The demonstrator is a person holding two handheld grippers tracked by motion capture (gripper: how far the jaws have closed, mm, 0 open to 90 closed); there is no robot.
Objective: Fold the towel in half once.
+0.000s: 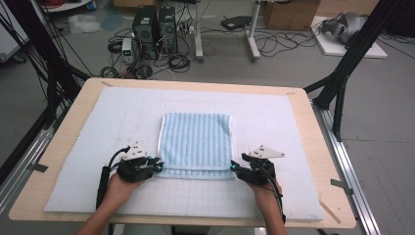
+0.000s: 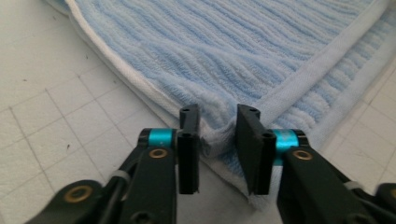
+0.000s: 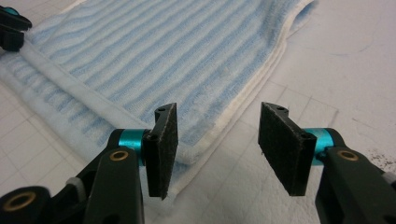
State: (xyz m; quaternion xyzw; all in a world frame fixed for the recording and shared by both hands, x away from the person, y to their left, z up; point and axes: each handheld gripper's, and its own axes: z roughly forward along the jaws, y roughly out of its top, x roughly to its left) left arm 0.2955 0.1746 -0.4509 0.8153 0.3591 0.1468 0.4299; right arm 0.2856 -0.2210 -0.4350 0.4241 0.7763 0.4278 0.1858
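Observation:
A light blue striped towel (image 1: 195, 142) lies folded in the middle of the white mat, its folded edge nearest the person. My left gripper (image 1: 159, 168) is at its near left corner. In the left gripper view the towel (image 2: 233, 51) has its white-hemmed corner bunched up between the two pads, and my left gripper (image 2: 217, 123) is shut on it. My right gripper (image 1: 234, 168) sits at the near right corner. My right gripper (image 3: 217, 140) stands open there, the towel (image 3: 154, 60) edge running under its left pad and bare mat in the gap.
The white gridded mat (image 1: 122, 112) covers most of the wooden table (image 1: 68, 142). Black frame posts stand at both far sides. Computers, cables and boxes sit on the floor beyond the table. The other gripper (image 3: 9, 28) shows at the top left of the right gripper view.

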